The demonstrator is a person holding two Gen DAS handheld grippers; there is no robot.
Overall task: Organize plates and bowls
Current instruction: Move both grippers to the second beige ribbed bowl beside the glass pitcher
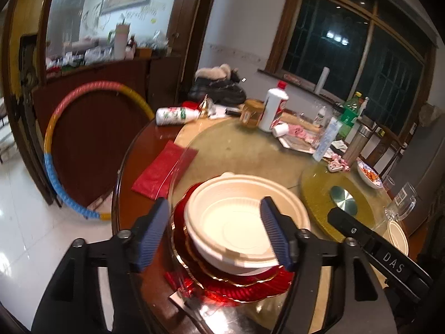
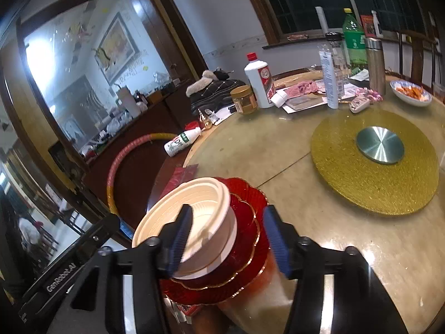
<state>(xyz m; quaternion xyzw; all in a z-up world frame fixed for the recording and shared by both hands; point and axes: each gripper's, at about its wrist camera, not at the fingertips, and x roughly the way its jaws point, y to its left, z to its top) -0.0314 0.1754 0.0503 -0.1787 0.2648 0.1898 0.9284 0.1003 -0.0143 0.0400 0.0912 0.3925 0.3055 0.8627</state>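
Black "GenRobot-AI" bar (image 2: 59,278), "DAS" bar (image 1: 393,261)

Glossy glass, matt pulp and ribbed rubber on a polished surface

The cream bowls (image 1: 244,222) look matt, like moulded paper pulp; the red plates (image 2: 244,217) are glossy, ribbed and gold-edged. The surface (image 2: 278,150) is glass over wood, its centre disc (image 2: 379,144) brushed metal on a glittery gold mat (image 2: 347,183). Jaw pads (image 1: 274,236) are ridged blue rubber.
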